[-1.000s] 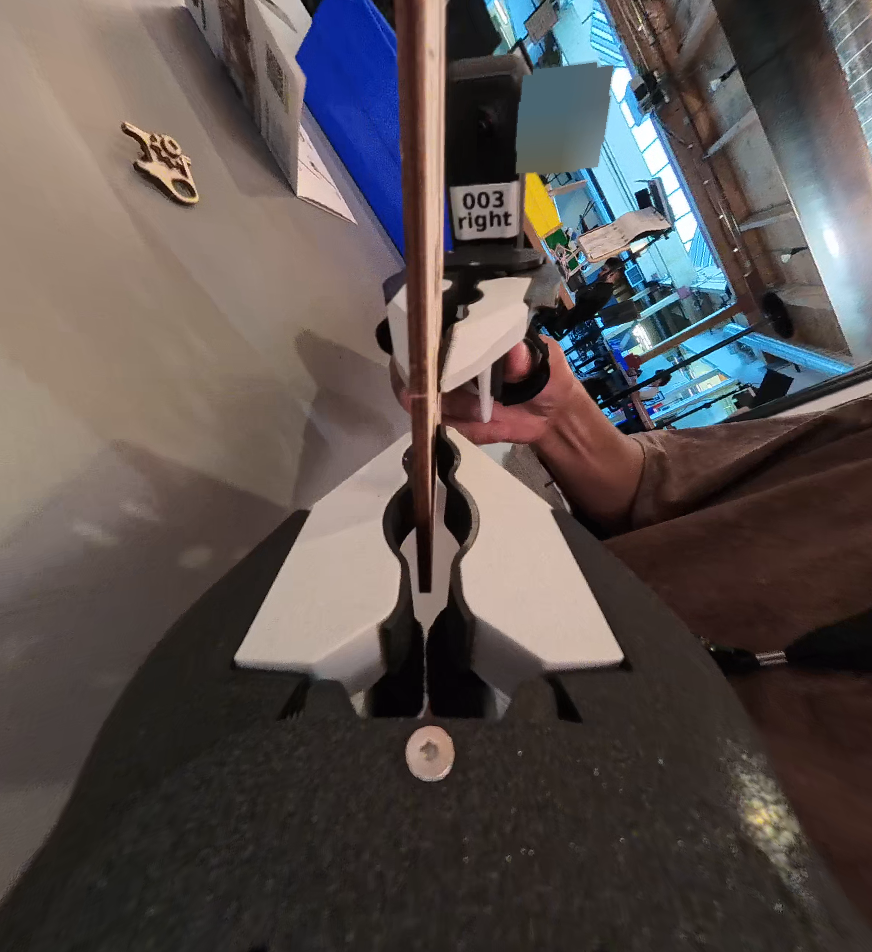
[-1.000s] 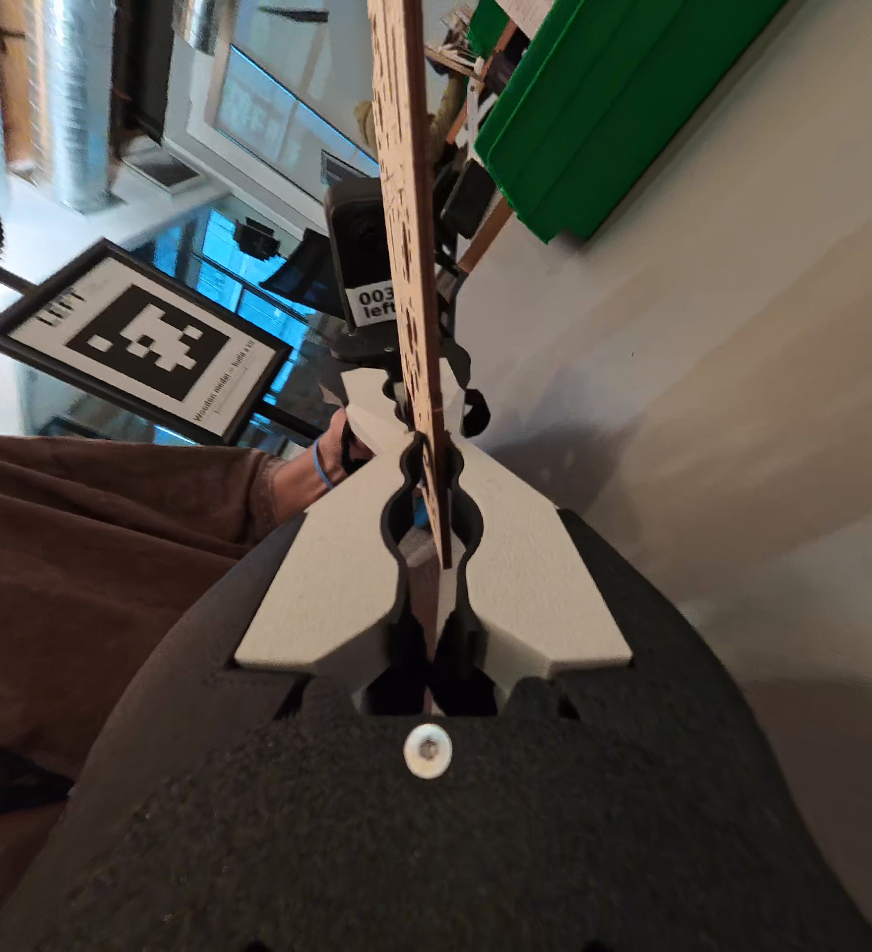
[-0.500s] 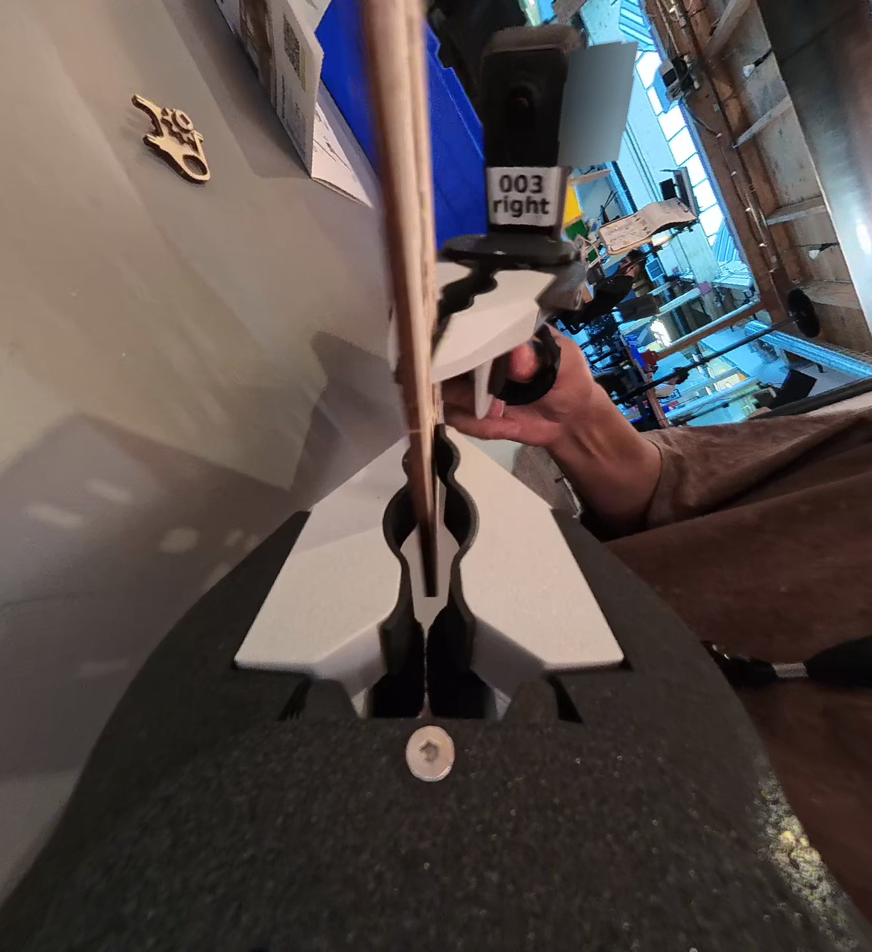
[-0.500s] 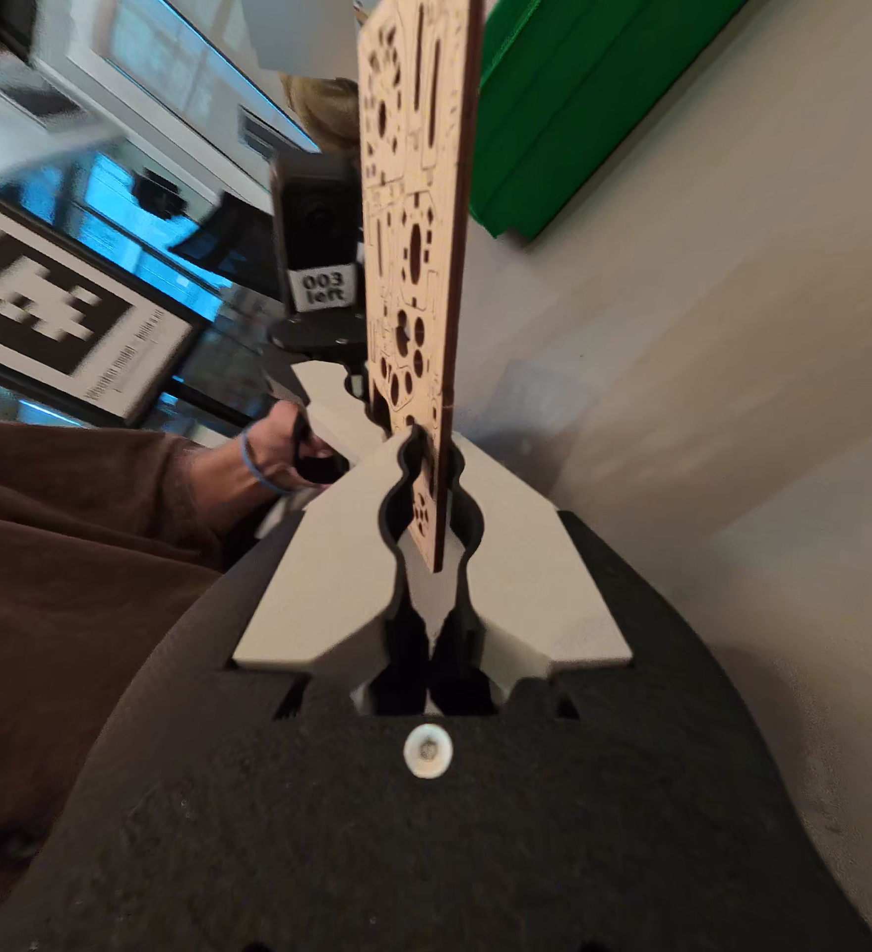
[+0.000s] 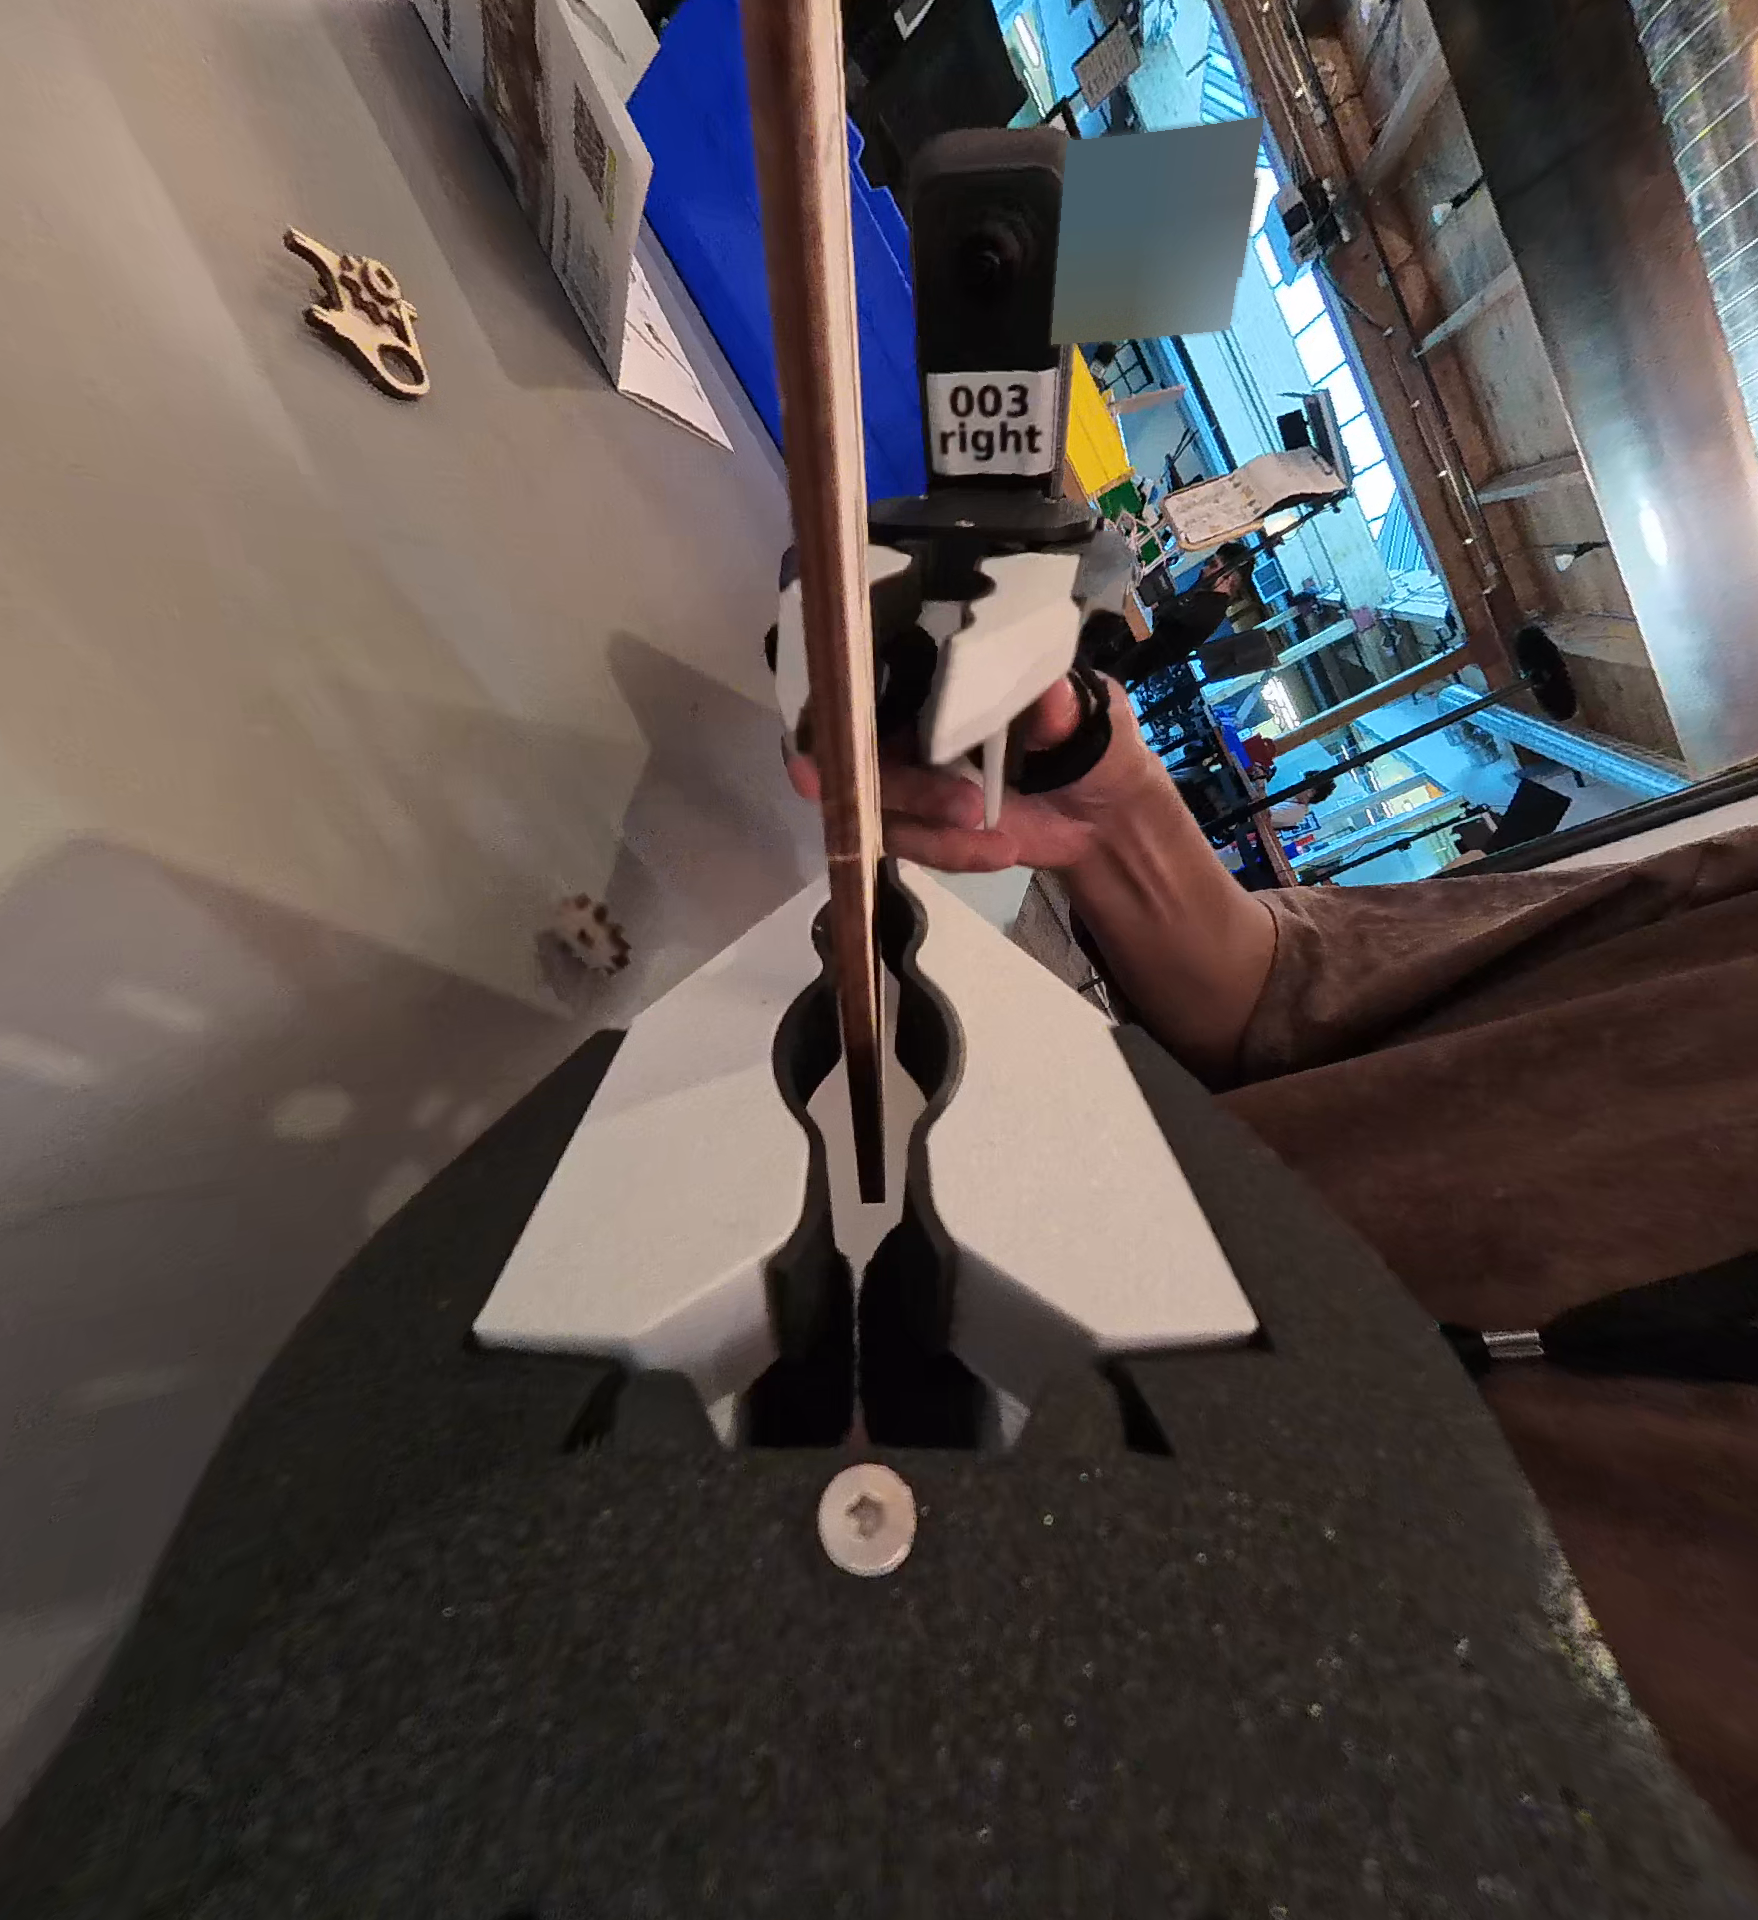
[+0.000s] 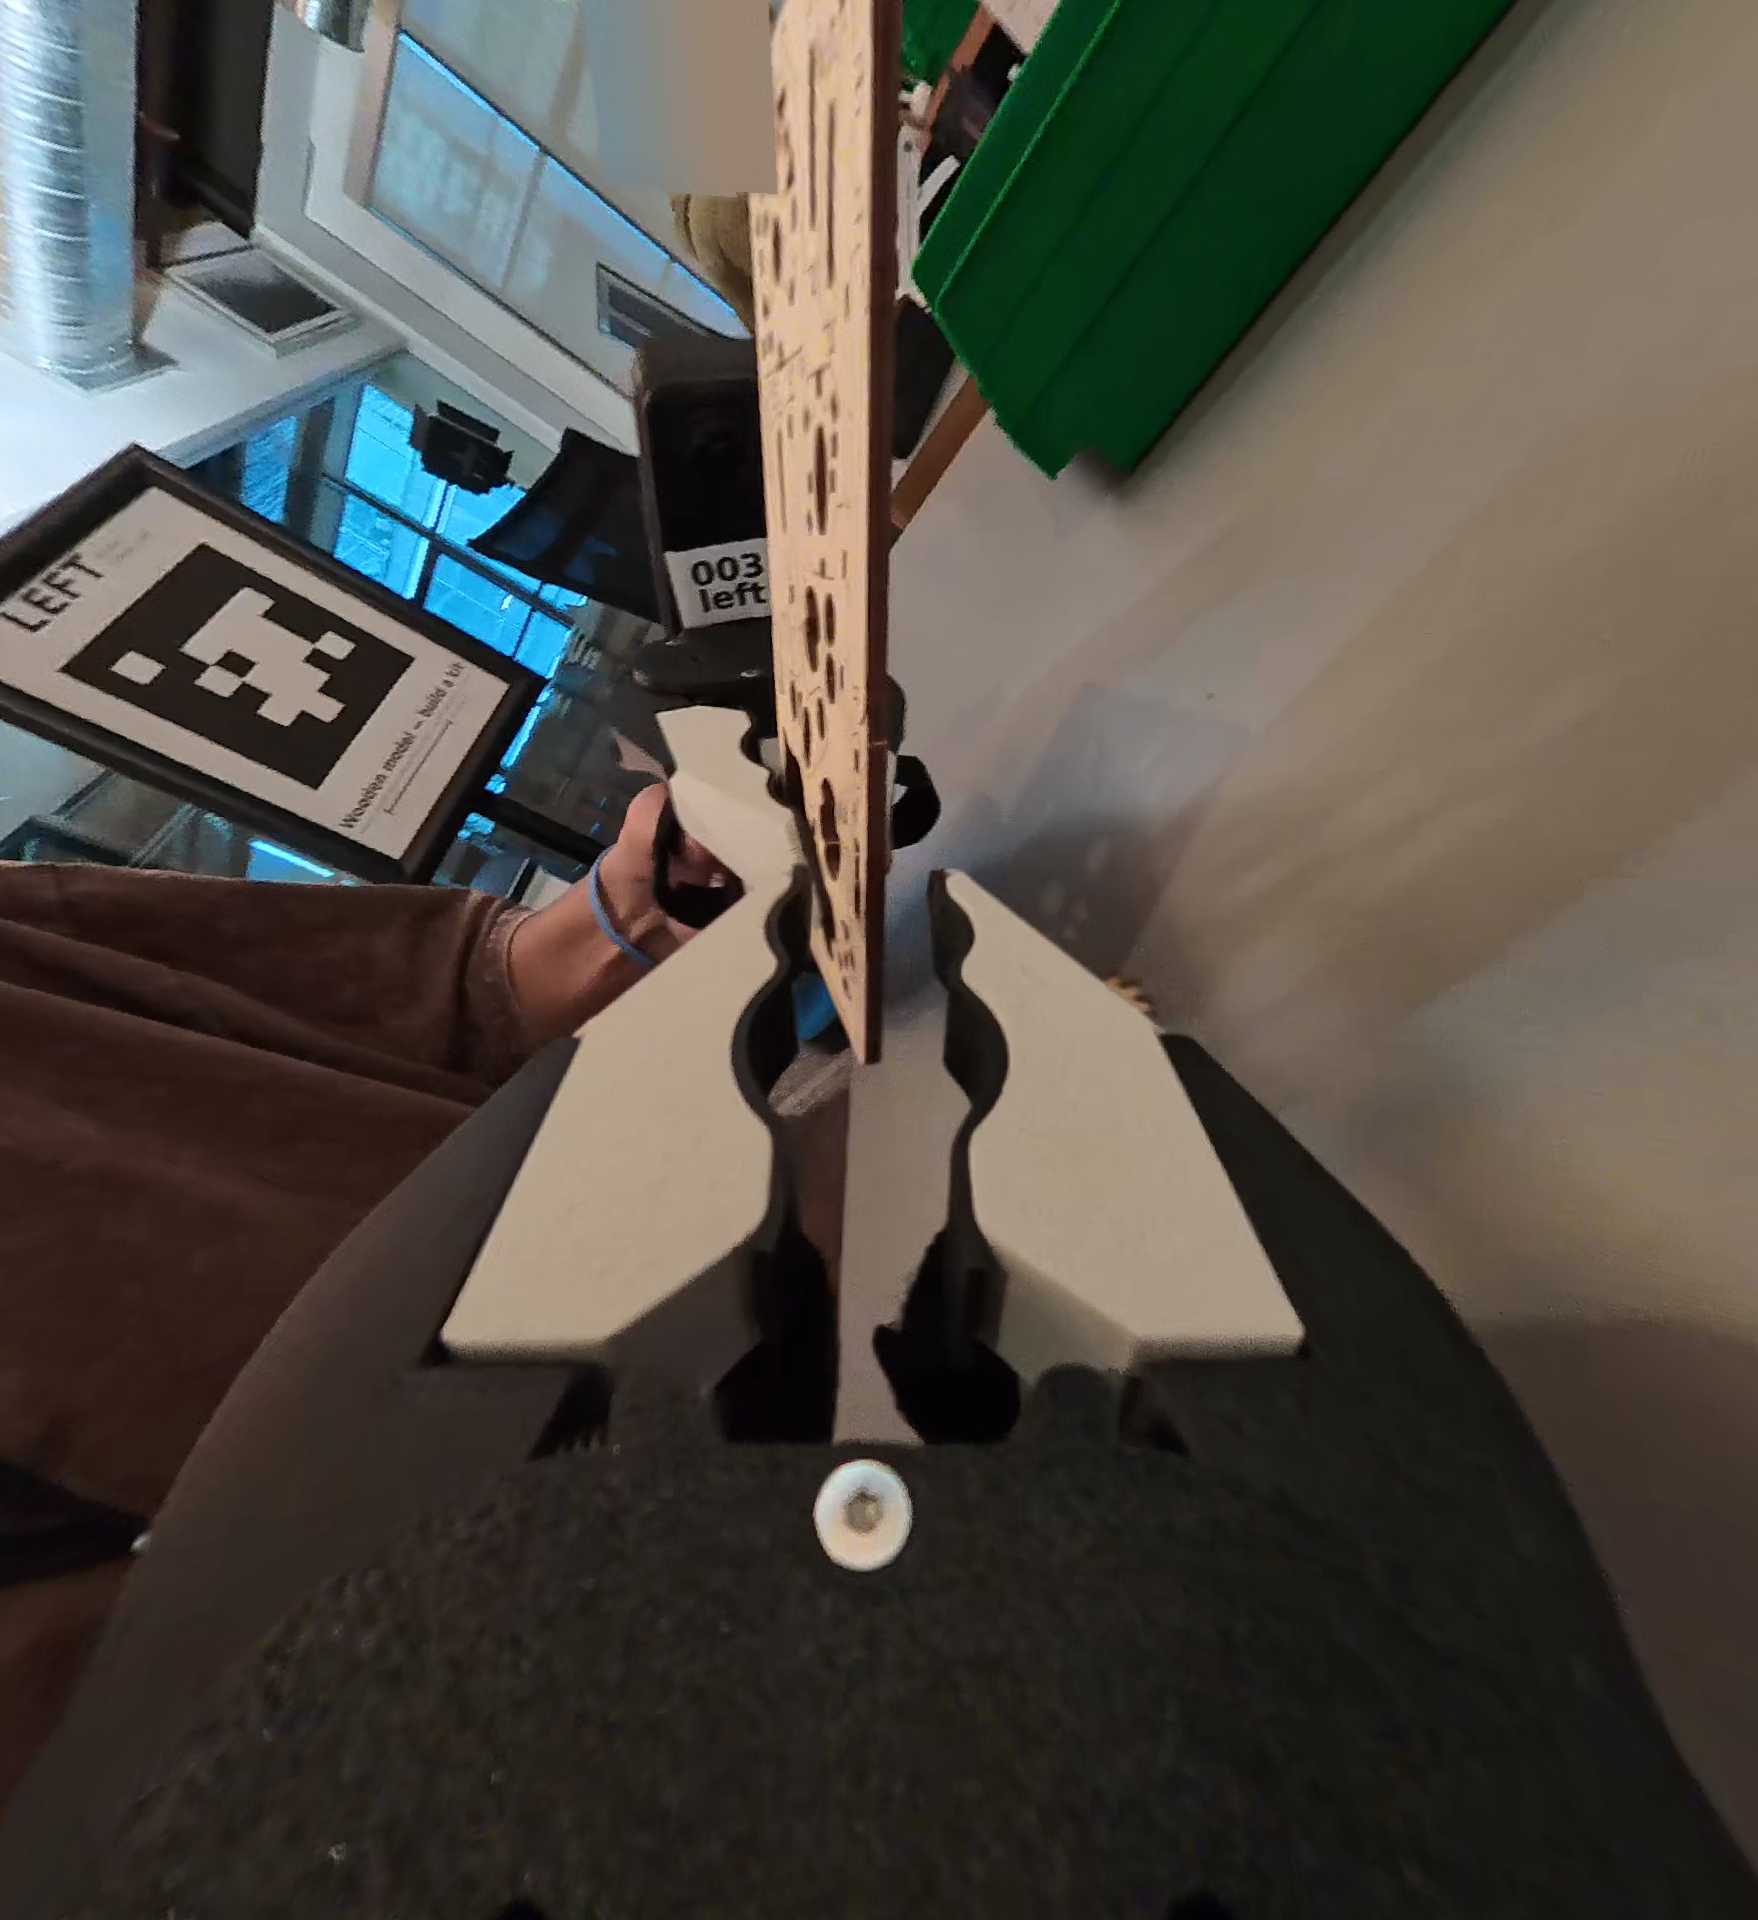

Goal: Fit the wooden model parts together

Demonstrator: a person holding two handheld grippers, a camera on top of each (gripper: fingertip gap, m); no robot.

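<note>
A thin laser-cut wooden sheet (image 5: 813, 416) stands edge-on between both grippers. My left gripper (image 5: 859, 914) is shut on its near end. In the right wrist view the sheet's (image 6: 823, 416) punched face shows. My right gripper (image 6: 870, 894) is open, its jaws apart on either side of the sheet's end. The right gripper also shows farther off in the left wrist view (image 5: 916, 665), and the left gripper in the right wrist view (image 6: 833, 769). A small wooden gear (image 5: 584, 935) lies on the grey table below the sheet. A wooden model piece (image 5: 366, 317) lies farther away on the table.
A blue bin (image 5: 709, 208) and a white box with paper (image 5: 563, 156) stand at the table's far side. A green bin (image 6: 1166, 229) sits at the other side. A framed marker sign (image 6: 220, 665) and the person's brown sleeve (image 6: 179, 1039) are close by. The grippers are tip to tip, or close to it.
My right gripper has opened and let go of the sheet. The left gripper still holds it. A small gear now lies on the table where none showed before.
</note>
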